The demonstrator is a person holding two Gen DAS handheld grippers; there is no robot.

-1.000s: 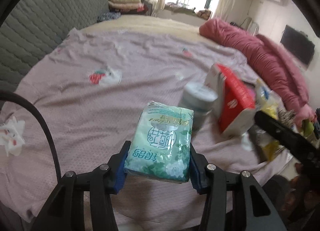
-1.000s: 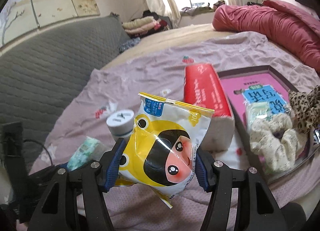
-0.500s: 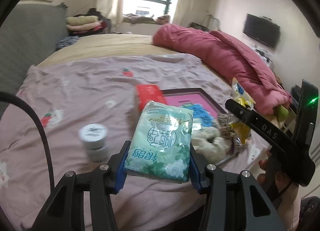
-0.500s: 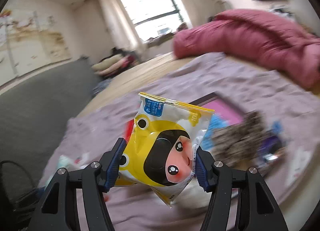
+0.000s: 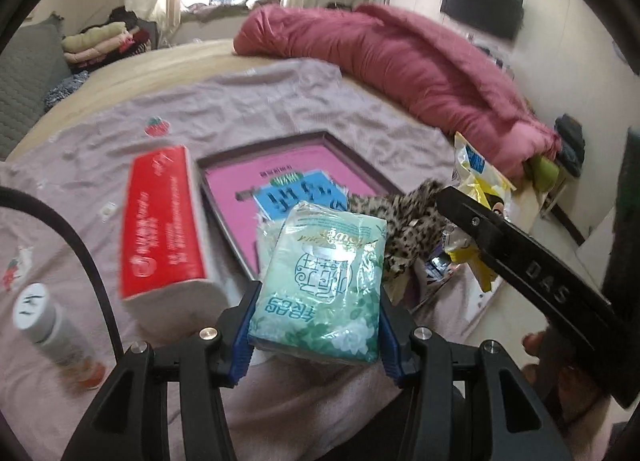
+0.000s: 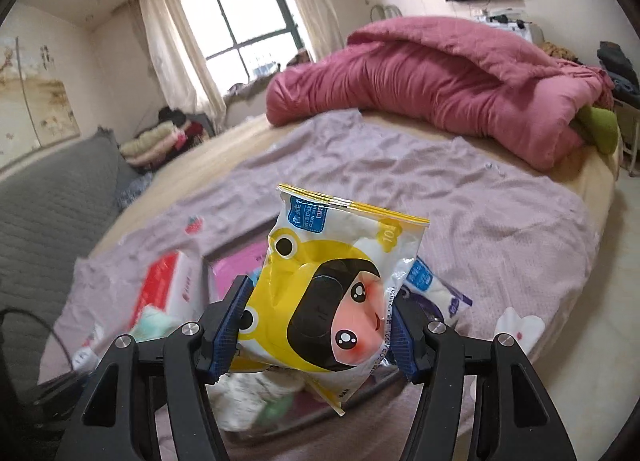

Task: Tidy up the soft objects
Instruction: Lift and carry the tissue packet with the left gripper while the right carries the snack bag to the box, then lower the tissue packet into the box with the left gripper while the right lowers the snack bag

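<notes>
Left gripper (image 5: 314, 325) clamping a green tissue pack (image 5: 320, 285) and right gripper (image 6: 316, 335) clamping a yellow wipes pouch (image 6: 332, 301), both held above the pink tray (image 5: 224, 197), probably for release into it

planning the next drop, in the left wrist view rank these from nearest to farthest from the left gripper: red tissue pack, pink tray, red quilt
1. red tissue pack, just ahead and left of the left gripper, which holds the green tissue pack.
2. pink tray, beyond it, ahead toward the centre.
3. red quilt, far across the bed, ahead and right.
</notes>
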